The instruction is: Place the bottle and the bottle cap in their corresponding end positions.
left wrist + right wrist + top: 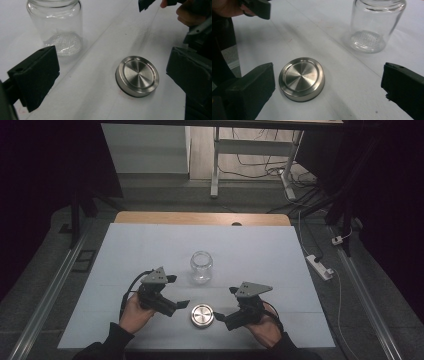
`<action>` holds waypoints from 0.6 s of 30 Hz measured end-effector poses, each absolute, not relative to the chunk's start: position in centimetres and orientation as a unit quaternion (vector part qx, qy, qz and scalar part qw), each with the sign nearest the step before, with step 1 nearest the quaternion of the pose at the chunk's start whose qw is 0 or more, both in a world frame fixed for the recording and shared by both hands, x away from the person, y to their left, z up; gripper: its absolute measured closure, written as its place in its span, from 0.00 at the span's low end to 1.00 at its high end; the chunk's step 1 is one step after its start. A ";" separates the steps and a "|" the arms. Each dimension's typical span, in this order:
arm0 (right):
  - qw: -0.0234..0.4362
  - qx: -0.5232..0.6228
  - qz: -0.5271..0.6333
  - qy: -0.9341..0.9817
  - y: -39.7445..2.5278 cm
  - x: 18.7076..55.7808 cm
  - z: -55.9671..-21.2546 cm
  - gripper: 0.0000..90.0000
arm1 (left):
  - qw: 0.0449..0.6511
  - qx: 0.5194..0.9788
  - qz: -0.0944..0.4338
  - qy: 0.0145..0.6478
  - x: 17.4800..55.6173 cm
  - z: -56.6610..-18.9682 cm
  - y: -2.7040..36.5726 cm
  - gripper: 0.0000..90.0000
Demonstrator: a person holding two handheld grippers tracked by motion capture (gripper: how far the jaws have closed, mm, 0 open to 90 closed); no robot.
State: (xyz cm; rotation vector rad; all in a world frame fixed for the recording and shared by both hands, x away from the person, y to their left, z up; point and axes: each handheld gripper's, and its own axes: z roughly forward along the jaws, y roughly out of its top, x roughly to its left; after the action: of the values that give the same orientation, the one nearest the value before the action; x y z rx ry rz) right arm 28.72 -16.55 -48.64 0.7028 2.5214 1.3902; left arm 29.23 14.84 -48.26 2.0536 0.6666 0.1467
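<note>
Steel lid (202,315) flat between two wide-spread tools, left tool (176,292), right tool (225,306); glass jar (201,266) upright beyond.

The left gripper (112,75) has its two black jaws spread wide apart, one at the lower left of the frame and one at the right edge. Between them, a little right of the centre, a round metal lid (137,75) lies flat on the white table (95,100), touching neither jaw. In the upper left stands a clear glass jar (58,27), upright and without a lid, well apart from the metal lid. In the upper right corner a hand (186,12) holds the other gripper (147,3), of which a black jaw tip shows.
</note>
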 end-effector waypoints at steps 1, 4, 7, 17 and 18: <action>0.090 0.237 0.468 0.847 -16.7 28.7 -48.6 0.00 | 0.469 0.838 0.059 0.272 29.1 -48.3 14.9 0.00; 0.093 0.242 0.467 0.845 -17.2 28.6 -48.6 0.00 | 0.464 0.840 0.054 0.277 28.7 -48.5 15.1 0.00; 0.097 0.245 0.466 0.845 -17.6 28.5 -48.5 0.00 | 0.460 0.840 0.055 0.283 28.3 -48.6 15.4 0.00; 0.109 0.254 0.461 0.843 -19.1 28.0 -48.5 0.00 | 0.465 0.829 0.063 0.304 26.6 -48.6 17.3 0.00; 0.111 0.255 0.461 0.843 -19.3 27.9 -48.5 0.00 | 0.466 0.828 0.066 0.305 26.4 -48.6 17.4 0.00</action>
State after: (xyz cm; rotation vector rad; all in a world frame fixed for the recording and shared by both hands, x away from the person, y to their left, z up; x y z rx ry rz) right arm 27.91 -19.30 -48.46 0.7499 2.4764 1.3529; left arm 26.42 17.43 -48.61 2.0331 0.7501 0.1615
